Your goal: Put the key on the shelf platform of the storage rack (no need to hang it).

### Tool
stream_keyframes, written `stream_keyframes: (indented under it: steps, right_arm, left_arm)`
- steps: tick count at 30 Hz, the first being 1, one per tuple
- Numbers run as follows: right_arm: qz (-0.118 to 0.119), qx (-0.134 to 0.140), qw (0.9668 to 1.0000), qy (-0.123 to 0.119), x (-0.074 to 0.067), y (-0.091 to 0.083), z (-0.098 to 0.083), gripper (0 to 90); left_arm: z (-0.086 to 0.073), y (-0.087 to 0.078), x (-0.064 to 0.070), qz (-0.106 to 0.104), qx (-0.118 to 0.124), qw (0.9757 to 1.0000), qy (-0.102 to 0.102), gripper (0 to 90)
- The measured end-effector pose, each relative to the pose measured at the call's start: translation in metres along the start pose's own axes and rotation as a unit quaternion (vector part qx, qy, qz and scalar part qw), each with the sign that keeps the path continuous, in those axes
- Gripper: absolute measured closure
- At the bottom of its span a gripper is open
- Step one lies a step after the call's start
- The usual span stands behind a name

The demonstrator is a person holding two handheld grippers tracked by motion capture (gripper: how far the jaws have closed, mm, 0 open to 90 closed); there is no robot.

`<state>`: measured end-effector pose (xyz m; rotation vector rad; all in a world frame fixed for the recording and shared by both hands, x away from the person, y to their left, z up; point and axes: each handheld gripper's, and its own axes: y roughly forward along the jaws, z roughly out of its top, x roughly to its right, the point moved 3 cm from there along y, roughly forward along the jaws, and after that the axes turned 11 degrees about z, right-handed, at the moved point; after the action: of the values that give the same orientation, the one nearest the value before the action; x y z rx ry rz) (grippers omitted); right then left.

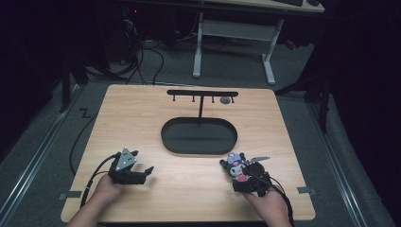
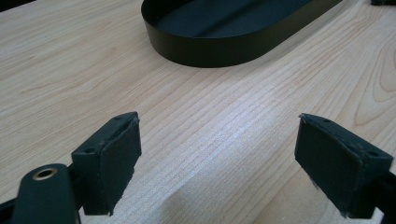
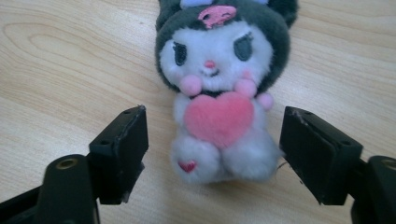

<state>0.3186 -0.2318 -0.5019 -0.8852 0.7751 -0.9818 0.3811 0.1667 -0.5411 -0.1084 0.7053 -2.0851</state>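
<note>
While the plush lies face-up on the table near its right edge, the right gripper straddles its lower body, jaws wide, pads not pressing — head pointing away along the jaws. The left gripper gapes empty, well apart. The high view adds the tray and hook stand beyond.
</note>
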Motion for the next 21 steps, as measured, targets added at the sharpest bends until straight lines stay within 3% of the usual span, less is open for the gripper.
stream_keyframes:
  steps: [4,5,6,8,15,21]
  right_arm:
    - [-0.006,0.002,1.0000,0.006,0.002,0.005,0.004,25.5]
    - [-0.016,0.014,0.9998,-0.001,0.004,0.008,0.005,31.8]
    - [-0.016,0.014,0.9998,-0.001,0.004,0.008,0.005,31.8]
    - [-0.008,0.002,0.9999,0.008,0.006,0.013,0.003,39.0]
    - [-0.004,-0.016,0.9999,-0.006,0.004,0.015,0.004,45.4]
    - [0.004,-0.022,0.9998,-0.003,0.003,0.011,0.007,47.6]
  left_arm:
    - [0.000,0.000,0.000,-0.001,0.000,1.0000,0.000,15.4]
    - [0.000,0.000,0.000,-0.001,0.000,1.0000,0.000,15.5]
    - [0.000,0.000,0.000,-0.001,0.000,1.0000,0.000,15.5]
    - [0.000,0.000,0.000,-0.001,0.001,1.0000,0.000,15.4]
    - [0.000,0.000,0.001,0.000,0.000,1.0000,0.001,15.4]
    - [0.000,0.000,0.001,0.001,-0.001,1.0000,0.003,15.4]
